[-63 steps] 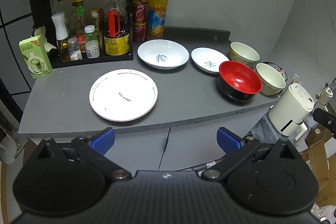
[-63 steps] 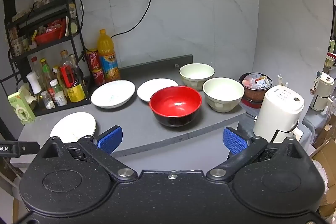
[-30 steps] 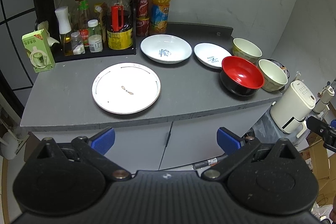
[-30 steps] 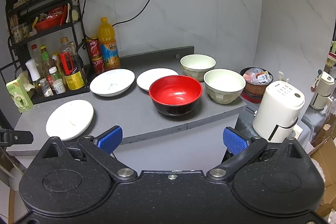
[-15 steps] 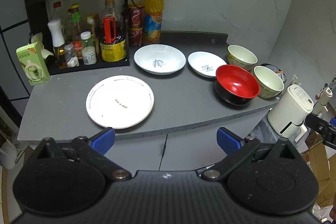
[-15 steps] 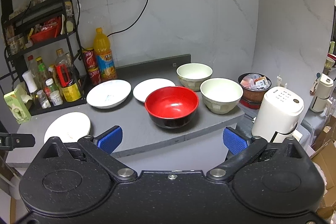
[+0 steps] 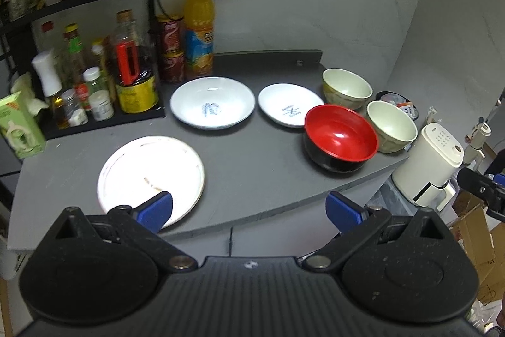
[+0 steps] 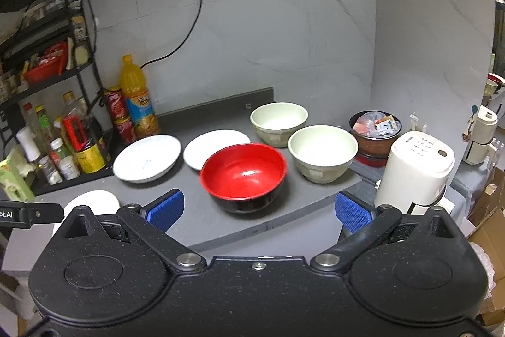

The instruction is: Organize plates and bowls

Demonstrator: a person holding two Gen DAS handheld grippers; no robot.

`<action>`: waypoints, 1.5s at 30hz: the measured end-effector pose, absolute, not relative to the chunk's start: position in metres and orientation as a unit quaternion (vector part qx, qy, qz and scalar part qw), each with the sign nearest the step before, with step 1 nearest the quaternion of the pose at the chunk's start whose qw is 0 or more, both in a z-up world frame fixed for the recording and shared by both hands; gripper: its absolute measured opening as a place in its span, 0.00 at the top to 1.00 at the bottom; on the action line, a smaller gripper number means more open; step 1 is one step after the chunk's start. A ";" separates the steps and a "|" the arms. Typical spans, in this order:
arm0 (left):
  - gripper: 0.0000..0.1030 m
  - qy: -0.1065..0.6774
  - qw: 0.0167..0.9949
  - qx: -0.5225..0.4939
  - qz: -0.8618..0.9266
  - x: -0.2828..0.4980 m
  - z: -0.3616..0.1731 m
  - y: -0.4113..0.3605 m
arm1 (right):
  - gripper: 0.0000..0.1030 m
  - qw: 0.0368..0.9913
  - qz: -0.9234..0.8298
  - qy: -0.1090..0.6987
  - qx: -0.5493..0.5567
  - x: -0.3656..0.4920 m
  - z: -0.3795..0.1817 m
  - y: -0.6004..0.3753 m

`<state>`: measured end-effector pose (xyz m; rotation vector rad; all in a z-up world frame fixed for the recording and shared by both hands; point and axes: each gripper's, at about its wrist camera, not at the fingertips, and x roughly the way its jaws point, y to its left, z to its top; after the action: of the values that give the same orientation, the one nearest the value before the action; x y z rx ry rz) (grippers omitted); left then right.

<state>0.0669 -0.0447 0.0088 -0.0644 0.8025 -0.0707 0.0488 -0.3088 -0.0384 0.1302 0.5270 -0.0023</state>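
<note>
Left wrist view: we hold the left gripper [image 7: 249, 209] spread wide, empty, its left fingertip over the flat white plate [image 7: 151, 176]. Beyond our parted, empty right gripper [image 8: 258, 209] sits the red bowl [image 8: 243, 176], then two cream bowls [image 8: 322, 157].

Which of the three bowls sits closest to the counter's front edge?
The red bowl with the black outside. The two cream bowls sit behind it, toward the wall.
</note>
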 end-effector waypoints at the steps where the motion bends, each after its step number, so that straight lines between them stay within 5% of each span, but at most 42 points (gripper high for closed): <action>1: 0.01 0.392 0.919 -0.030 -0.036 0.072 0.008 -0.046 | 0.00 0.964 -0.006 0.258 0.066 0.053 -0.039 -0.310; 45: 0.01 0.451 0.889 0.005 -0.078 0.286 -0.021 -0.042 | 0.00 0.941 -0.095 0.309 0.098 0.218 -0.042 -0.293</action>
<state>0.2863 -0.0416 -0.0215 0.0103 0.9365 -0.1613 0.2181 -0.2933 -0.0420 0.1995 0.6305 -0.1939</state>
